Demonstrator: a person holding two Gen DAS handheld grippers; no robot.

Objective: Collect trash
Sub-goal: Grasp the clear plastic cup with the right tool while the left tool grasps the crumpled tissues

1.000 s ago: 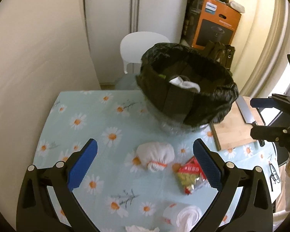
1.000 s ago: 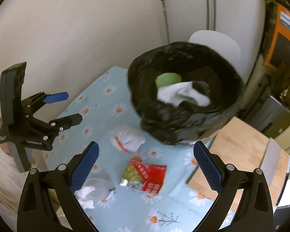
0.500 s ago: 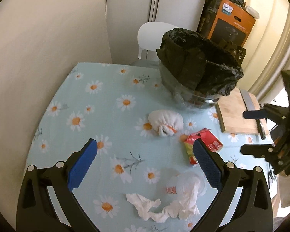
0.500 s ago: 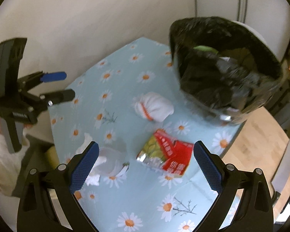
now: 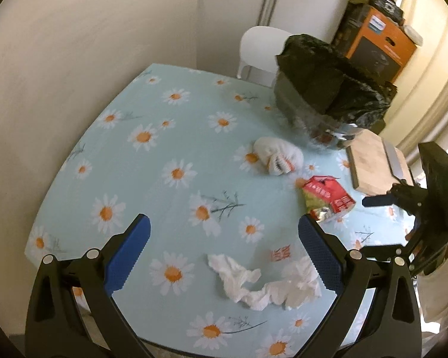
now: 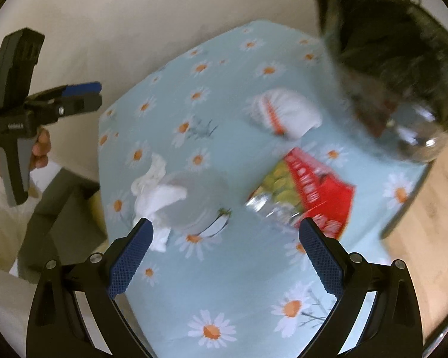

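A bin with a black liner (image 5: 328, 89) stands at the table's far right. In front of it lie a balled white cloth with an orange stripe (image 5: 279, 156) and a red snack wrapper (image 5: 328, 200). Nearer lies a crumpled tissue (image 5: 254, 280) beside a clear plastic cup (image 5: 283, 256). My left gripper (image 5: 223, 226) hangs open and empty above the near table, over the tissue. In the blurred right wrist view my right gripper (image 6: 225, 229) is open, empty, above the cup (image 6: 194, 200) and wrapper (image 6: 310, 191), with the cloth (image 6: 286, 116) and bin (image 6: 397, 59) beyond.
A wooden cutting board (image 5: 370, 164) with a metal blade (image 5: 395, 161) lies right of the bin. A white chair (image 5: 262, 50) and an orange box (image 5: 379, 44) stand behind the daisy-print table (image 5: 164, 149). A wall runs along the left side.
Both grippers have drawn back from the bin toward the near side of the table. The tissue and cup have come into view. Both stay open and empty.
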